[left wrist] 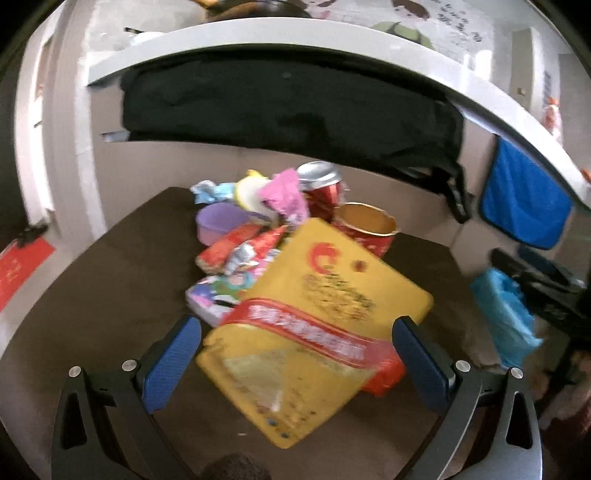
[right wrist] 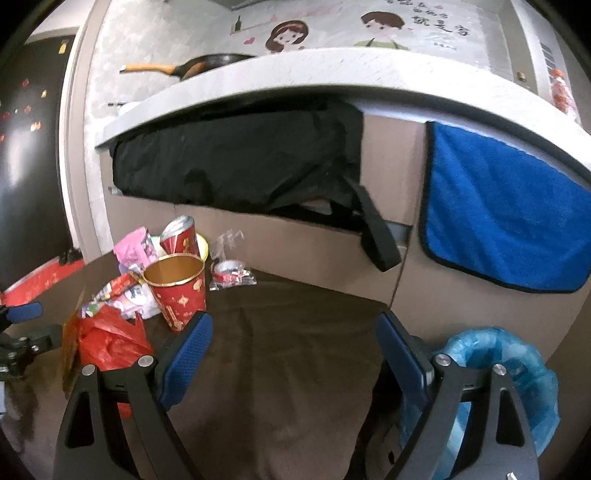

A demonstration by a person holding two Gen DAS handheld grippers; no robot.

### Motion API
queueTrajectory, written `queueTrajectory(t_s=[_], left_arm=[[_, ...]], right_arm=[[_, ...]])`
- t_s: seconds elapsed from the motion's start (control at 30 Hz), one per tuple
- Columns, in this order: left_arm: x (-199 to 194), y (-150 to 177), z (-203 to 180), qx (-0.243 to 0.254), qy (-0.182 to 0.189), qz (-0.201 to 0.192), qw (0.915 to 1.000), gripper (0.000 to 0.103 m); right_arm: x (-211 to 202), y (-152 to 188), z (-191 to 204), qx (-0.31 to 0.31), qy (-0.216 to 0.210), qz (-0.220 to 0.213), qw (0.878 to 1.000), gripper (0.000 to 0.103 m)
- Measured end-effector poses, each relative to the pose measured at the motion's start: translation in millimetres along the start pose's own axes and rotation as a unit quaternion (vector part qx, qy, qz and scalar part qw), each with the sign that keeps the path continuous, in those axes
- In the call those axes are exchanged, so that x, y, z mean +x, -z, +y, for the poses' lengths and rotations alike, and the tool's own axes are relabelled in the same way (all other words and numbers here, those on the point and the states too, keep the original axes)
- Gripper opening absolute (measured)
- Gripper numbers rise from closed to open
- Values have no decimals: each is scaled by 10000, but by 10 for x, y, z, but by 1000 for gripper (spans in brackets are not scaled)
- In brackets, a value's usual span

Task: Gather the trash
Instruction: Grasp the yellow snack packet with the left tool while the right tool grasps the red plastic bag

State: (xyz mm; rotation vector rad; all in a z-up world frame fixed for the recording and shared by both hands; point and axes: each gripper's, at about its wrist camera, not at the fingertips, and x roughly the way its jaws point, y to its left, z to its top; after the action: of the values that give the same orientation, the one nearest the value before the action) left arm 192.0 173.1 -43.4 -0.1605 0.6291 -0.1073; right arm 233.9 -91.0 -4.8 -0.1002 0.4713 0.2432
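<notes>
Hovering with fingers spread around a yellow packet [left wrist: 314, 325] atop the trash pile on the brown table [left wrist: 110, 302], the left gripper [left wrist: 295, 354] is risking scattering wrappers, while the right gripper [right wrist: 293, 347], also spread, is holding nothing.

A blue towel [right wrist: 506, 218] is hanging off the grey counter [right wrist: 332, 70] edge, a black bag [right wrist: 236, 158] is drooping beside it, and a pan [right wrist: 207, 64] is sitting up top beneath cartoon stickers [right wrist: 288, 35].
</notes>
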Motion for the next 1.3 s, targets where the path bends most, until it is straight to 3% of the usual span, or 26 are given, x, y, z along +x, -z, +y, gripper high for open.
queueTrajectory(t_s=[0.07,0.2,0.27,0.47,0.53,0.67,0.77,0.97,1.07,1.2,1.3], left_arm=[[-6,9,-57,181,223,8,9996,100],[-80,92,-70,428,260,-31,9987,96],[-117,179,-74,617,111,-17,9980,96],[18,242,-148,1077,-378,168,9933,77],[121,191,-117,1027,-464,220,9934,61],[302,-18,86,456,-341,362,9977,10],[252,-171,234,135,-304,210,9992,8],[35,-340,456,46,-560,-154,9983,5],[1,-332,572,-37,-598,-181,9980,5],[-10,-294,671,-175,-522,-152,9984,4],[-4,-283,673,-184,-530,-140,9983,4]], right_arm=[[66,38,11,6,-89,116,9999,88],[85,142,31,-32,-119,229,9997,88],[86,191,34,-52,-95,273,9996,88],[95,251,50,145,-291,453,9984,88],[49,248,90,163,-332,428,9984,88],[-73,253,194,74,-386,358,9986,88],[-136,239,293,-40,-638,400,9972,88],[6,137,656,-357,-1577,764,9839,88],[223,77,836,-496,-1649,929,9807,88],[631,-13,1039,-402,-2051,1482,9666,88],[881,-17,1206,-618,-1954,1750,9630,88]])
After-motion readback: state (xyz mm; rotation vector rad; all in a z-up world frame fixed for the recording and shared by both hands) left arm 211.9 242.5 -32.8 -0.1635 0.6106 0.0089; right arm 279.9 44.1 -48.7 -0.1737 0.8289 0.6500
